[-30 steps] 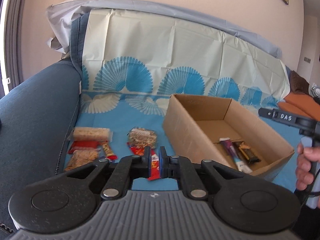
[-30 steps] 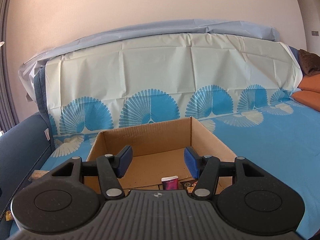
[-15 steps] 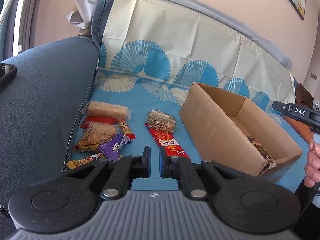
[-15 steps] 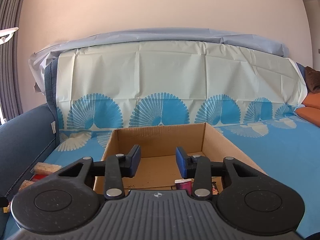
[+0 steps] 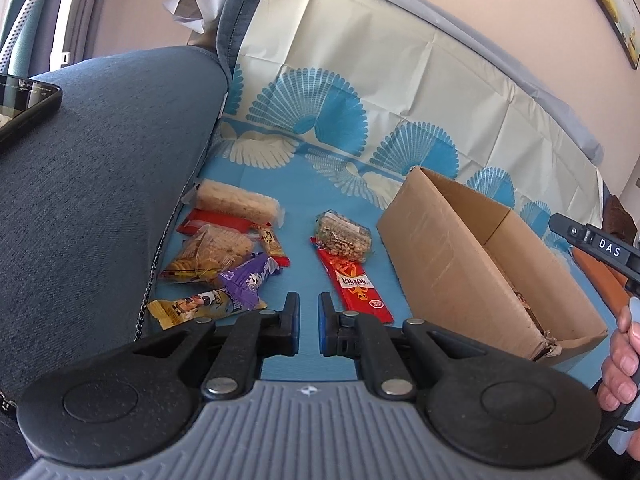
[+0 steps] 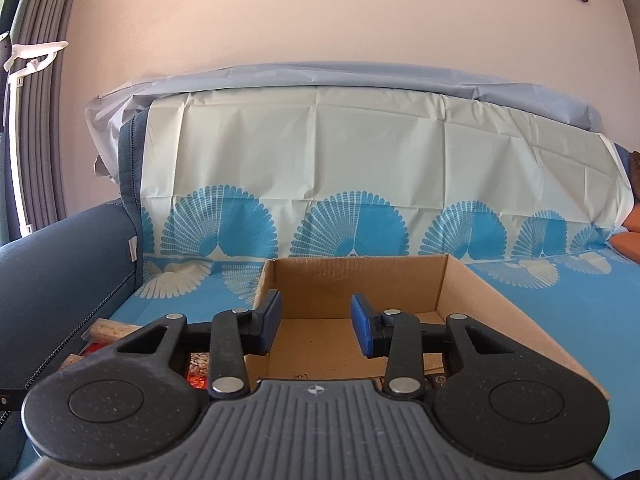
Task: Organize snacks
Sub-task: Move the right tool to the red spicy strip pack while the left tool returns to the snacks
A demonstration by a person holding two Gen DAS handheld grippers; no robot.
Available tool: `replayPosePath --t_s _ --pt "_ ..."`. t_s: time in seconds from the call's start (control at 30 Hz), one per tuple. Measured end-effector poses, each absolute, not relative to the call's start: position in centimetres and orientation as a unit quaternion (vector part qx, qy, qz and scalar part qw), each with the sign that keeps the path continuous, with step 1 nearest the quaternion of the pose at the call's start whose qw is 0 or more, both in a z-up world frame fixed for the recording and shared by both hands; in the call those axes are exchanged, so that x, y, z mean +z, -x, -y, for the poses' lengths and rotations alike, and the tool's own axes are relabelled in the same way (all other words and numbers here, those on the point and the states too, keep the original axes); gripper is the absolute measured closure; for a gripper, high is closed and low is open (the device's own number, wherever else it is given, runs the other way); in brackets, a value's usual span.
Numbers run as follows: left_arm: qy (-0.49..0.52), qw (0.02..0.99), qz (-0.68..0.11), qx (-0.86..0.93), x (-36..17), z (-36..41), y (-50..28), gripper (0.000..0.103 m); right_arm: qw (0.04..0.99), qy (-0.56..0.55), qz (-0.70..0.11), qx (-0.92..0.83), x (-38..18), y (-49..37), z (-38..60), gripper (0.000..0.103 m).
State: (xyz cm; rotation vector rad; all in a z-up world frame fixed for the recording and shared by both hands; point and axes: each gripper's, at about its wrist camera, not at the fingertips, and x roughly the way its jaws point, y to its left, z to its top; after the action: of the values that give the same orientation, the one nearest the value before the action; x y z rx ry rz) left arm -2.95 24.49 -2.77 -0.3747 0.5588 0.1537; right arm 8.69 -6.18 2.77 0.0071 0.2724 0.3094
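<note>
Your left gripper has its jaws drawn close together, a narrow slit between the blue pads and nothing in it; they hang over bare blue cloth at the lower centre of the left wrist view. Your right gripper has its jaws partly apart, with nothing between them, and only the inside of the cardboard box shows through the gap.

In the left wrist view the snacks lie just above and to both sides of your closed jaws. To the upper right of the tips lies a red bar, its near end close beside the right pad. At its far end sits a clear pack of nutty pieces. To the upper left of the tips lies a heap: a purple wrapper, a yellow packet nearest the left pad, a clear bag of biscuits, a red packet and a long pale bar farthest up, against the grey-blue sofa arm. None of them touches the pads.

The box stands at the right of that frame, apart from the red bar, its open top tilted toward the upper right. Your right hand shows at the right edge, wrapped around its handle. A phone lies on the sofa arm at the far left.
</note>
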Motion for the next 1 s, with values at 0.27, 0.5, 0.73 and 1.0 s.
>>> replayPosePath --t_s 0.27,0.5,0.73,1.0 --pt "0.222 0.932 -0.275 0.084 -3.3 -25.9 2.9 0.095 0.973 0.028 -0.106 0.202 3.3 -6.6 3.5 0.063" --pt "0.257 0.921 -0.277 0.099 -3.8 -27.3 2.8 0.095 0.957 0.05 -0.098 0.269 3.0 -4.6 0.2 0.063" --pt "0.266 0.917 -0.275 0.111 -4.0 -28.0 2.5 0.095 0.939 0.068 -0.125 0.314 1.5 -4.0 -3.0 0.063" --pt "0.263 0.917 -0.27 0.129 -4.2 -28.3 2.1 0.092 0.93 0.092 -0.155 0.322 -0.6 -5.0 -5.1 0.063"
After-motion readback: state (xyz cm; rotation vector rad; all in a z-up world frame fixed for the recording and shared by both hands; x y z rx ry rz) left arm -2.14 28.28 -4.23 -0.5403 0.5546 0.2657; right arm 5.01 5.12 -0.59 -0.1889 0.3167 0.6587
